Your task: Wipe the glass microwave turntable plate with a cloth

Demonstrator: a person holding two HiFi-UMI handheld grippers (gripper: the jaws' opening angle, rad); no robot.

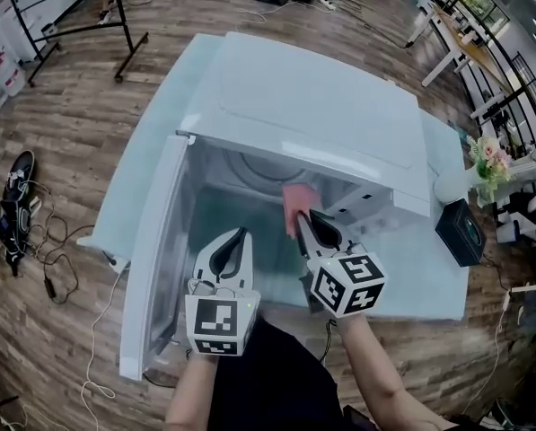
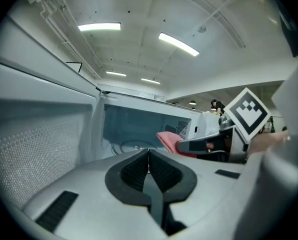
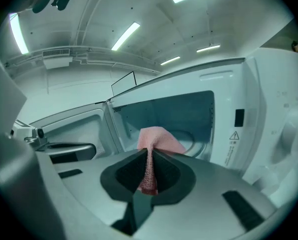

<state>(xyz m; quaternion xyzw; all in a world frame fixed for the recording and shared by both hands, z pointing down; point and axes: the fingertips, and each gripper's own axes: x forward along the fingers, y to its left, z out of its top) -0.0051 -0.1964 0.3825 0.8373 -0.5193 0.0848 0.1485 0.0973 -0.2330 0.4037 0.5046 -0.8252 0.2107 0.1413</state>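
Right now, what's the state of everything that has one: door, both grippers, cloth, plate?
microwave door: swung wide open to the left.
left gripper: shut, nothing between the jaws.
right gripper: shut on the pink cloth.
pink cloth: pinched and bunched, held at the cavity mouth.
glass turntable plate: lying on the cavity floor; whether the cloth touches it cannot be told.

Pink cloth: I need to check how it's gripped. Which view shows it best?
The right gripper view: the pink cloth sits pinched between the right gripper's jaws, up close. The head view shows it small at the microwave opening; the left gripper view shows only part, behind the right gripper.
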